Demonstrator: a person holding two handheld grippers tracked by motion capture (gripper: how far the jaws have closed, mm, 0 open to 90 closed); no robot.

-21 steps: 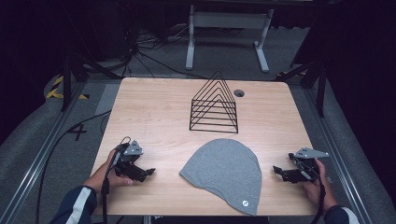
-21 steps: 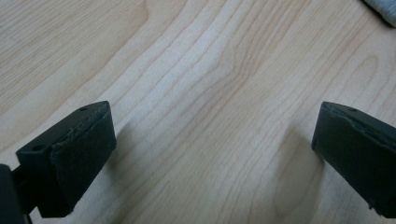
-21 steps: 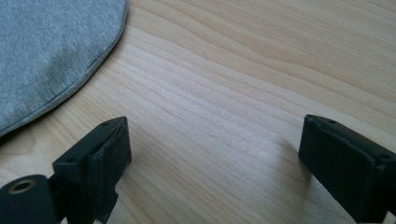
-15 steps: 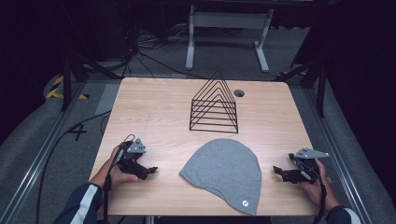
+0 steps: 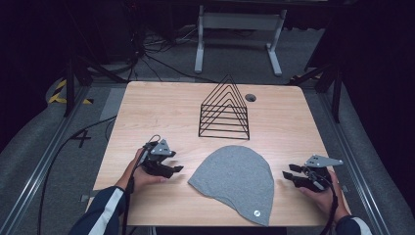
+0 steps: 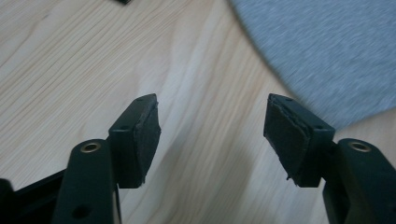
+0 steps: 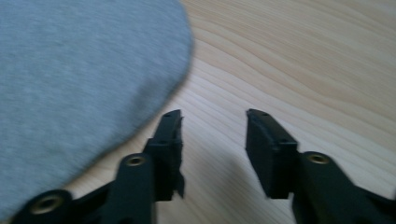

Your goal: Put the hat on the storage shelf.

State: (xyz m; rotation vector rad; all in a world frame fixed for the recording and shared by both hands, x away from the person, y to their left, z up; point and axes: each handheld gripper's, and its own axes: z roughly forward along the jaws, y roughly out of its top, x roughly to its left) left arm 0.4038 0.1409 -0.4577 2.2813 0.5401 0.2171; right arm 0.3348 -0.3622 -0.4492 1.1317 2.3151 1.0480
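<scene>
Jaws on your left gripper [image 6: 212, 128] and right gripper [image 7: 212, 140] stand spread, pinching nothing, each just short of the grey beanie [image 5: 234, 181] near the bench's [image 5: 147, 112] front edge. From above, a black wire rack [image 5: 225, 108] stands beyond, toward the far edge.

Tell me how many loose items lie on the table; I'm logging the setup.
2. A black wire triangular rack stands at the far middle of the light wooden table, and a flat grey knit beanie lies in front of it at the near edge.
</scene>
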